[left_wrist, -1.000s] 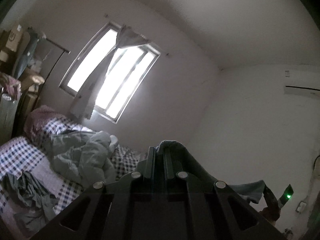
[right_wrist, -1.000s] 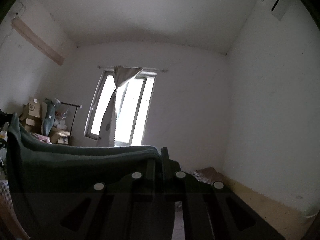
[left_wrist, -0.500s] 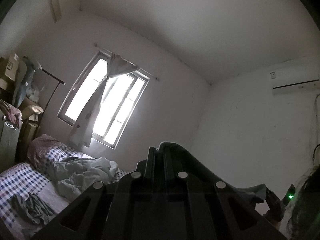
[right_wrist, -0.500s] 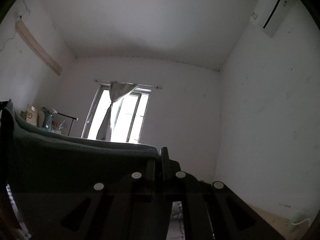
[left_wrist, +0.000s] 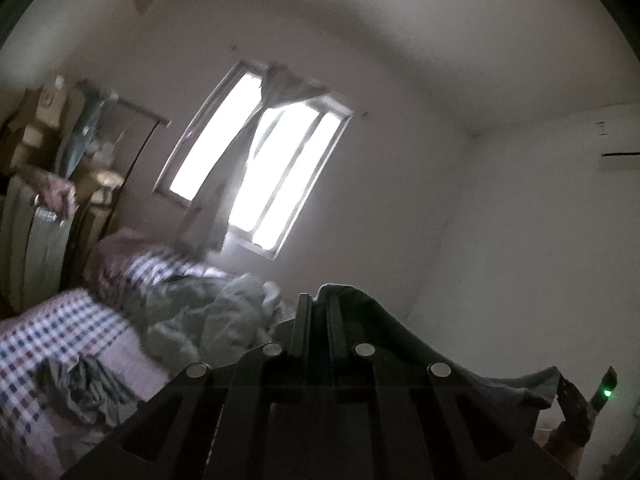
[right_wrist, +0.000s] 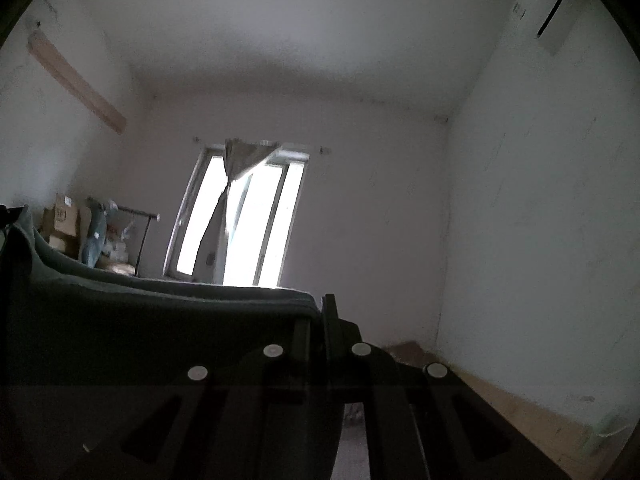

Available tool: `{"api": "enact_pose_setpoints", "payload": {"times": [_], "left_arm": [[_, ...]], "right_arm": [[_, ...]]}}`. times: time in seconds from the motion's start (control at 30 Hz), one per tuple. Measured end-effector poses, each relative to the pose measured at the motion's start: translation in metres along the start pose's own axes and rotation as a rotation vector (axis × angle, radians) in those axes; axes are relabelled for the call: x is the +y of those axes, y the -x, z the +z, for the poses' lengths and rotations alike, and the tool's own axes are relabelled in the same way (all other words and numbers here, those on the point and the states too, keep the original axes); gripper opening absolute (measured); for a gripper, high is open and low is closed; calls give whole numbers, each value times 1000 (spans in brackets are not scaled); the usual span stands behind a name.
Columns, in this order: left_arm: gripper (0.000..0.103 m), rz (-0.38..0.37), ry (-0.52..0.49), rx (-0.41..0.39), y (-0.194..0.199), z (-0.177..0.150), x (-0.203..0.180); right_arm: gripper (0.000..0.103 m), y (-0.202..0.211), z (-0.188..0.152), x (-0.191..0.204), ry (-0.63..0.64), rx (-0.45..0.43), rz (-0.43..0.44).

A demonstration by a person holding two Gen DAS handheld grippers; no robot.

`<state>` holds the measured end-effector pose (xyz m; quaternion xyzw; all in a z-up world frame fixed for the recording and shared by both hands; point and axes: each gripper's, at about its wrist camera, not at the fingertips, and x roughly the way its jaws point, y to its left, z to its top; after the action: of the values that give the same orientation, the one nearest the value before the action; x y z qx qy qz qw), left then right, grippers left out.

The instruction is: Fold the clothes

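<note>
Between both raised tools hangs a dark green garment [right_wrist: 168, 320], its soft hemmed edge stretched taut. Left tool [left_wrist: 318, 312] is clenched on one corner, right tool [right_wrist: 318, 316] on the other. Below lies a checked bed [left_wrist: 52, 340] with a rumpled grey quilt [left_wrist: 208, 312].

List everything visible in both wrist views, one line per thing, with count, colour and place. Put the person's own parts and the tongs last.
Garment: one, dark green, stretched in the air between the two tongs.
Bed: one, checked cover, lower left of the left view.
Quilt: one, pale grey-green, crumpled on the bed.
Loose clothes: one heap, grey, near end of the bed.
Window: one, bright, far wall, pale curtain tied back.
Air conditioner: one, white, high on the right wall.
Cardboard boxes: several, brown, stacked in the left corner.
Clothes rail: one, dark, beside the boxes.
Left tongs: shut on the garment.
Right tongs: shut on the garment.
</note>
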<state>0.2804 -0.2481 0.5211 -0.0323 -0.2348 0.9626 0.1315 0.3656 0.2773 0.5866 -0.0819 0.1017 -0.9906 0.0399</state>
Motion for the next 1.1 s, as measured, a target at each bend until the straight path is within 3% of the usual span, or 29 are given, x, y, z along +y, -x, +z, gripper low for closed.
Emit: {"api": "enact_pose_setpoints", "payload": {"times": [0.13, 0.63, 0.97, 1.1], "left_arm": [[5, 125, -47, 66, -61, -30, 21], [5, 338, -80, 351, -310, -139, 114], [5, 475, -90, 553, -461, -246, 198], [5, 514, -178, 632, -507, -293, 218]], "right_arm": [[3, -65, -37, 9, 3, 101, 10], [3, -330, -236, 41, -47, 469, 28], [3, -480, -373, 59, -37, 720, 56], [4, -524, -429, 67, -43, 811, 93]]}}
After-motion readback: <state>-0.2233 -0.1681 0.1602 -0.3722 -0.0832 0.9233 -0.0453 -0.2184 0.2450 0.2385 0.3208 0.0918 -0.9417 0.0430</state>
